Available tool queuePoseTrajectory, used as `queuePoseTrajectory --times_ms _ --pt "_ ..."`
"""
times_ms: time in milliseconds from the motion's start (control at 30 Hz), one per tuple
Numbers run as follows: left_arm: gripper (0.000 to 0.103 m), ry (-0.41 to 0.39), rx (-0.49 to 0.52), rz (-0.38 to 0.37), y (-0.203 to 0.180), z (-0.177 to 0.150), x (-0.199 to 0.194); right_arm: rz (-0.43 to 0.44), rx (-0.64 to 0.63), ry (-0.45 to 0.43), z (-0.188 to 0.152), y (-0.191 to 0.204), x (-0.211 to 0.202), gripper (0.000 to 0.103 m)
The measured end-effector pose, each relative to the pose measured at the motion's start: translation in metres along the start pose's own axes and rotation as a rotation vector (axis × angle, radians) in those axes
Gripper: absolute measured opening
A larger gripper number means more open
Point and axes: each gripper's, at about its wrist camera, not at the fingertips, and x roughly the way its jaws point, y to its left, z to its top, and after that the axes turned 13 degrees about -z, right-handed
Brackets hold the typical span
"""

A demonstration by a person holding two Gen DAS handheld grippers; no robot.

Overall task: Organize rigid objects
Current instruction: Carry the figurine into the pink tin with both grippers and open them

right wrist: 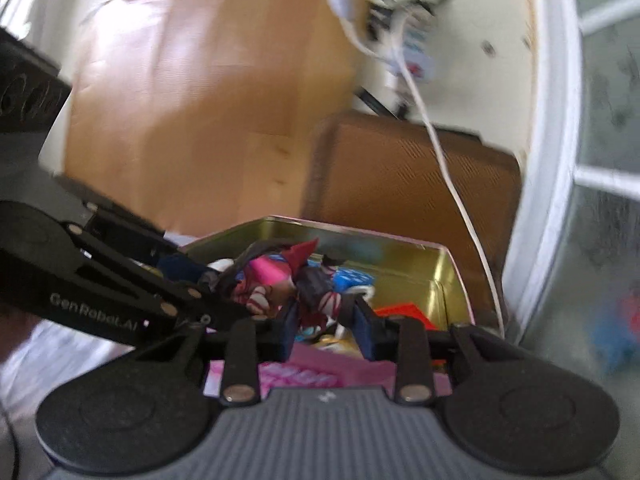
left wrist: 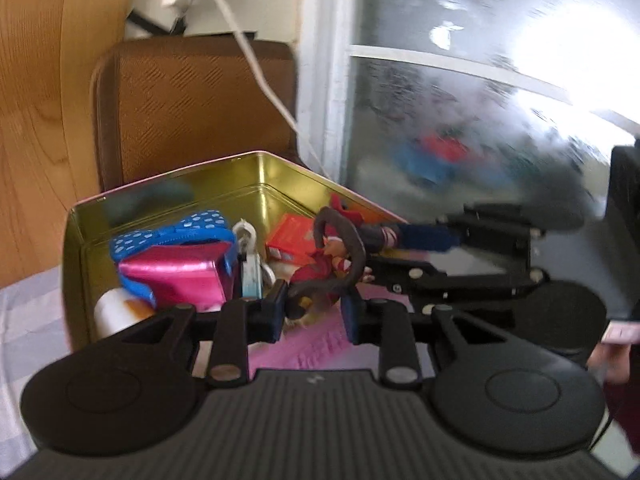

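The open gold tin box (left wrist: 256, 184) lies straight ahead of me and a little below, its near wall just past my fingertips, already holding a blue polka-dot bow (left wrist: 180, 228) on a pink foil box (left wrist: 184, 280), an orange carton (left wrist: 290, 236) in the far corner and a white roll (left wrist: 116, 308) against the near left side. Between me and the tin, over the pink cloth (left wrist: 316, 344), I carry a small doll figure (left wrist: 332, 264) in red with long dark hair, held from both ends. Its long axis runs across my view, roughly parallel to the tin's near edge: the head and hair end sits in my left hand-held gripper (left wrist: 312, 312), whose blue pads are clamped on it, and the legs reach out to the right into my right hand-held gripper (right wrist: 326, 322), likewise closed on the figure as its own camera shows. Neither hand is clearly nearer the tin; I judge both must travel forward together, keeping the figure crosswise, to clear the rim and drop it in the free middle of the box.
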Motion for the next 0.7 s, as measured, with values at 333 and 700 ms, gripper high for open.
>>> queuePoseTrajectory --times_ms 333,700 --pt "0.061 -0.013 -0.110 0.196 0.008 -0.008 -0.012 -0.081 0.174 0.091 -0.015 -0.021 0.044 0.044" --pt "0.073 -0.031 -0.187 0.364 0.011 -0.052 -0.082 -0.012 0.379 0.023 -0.025 0.009 -0.025 0.050"
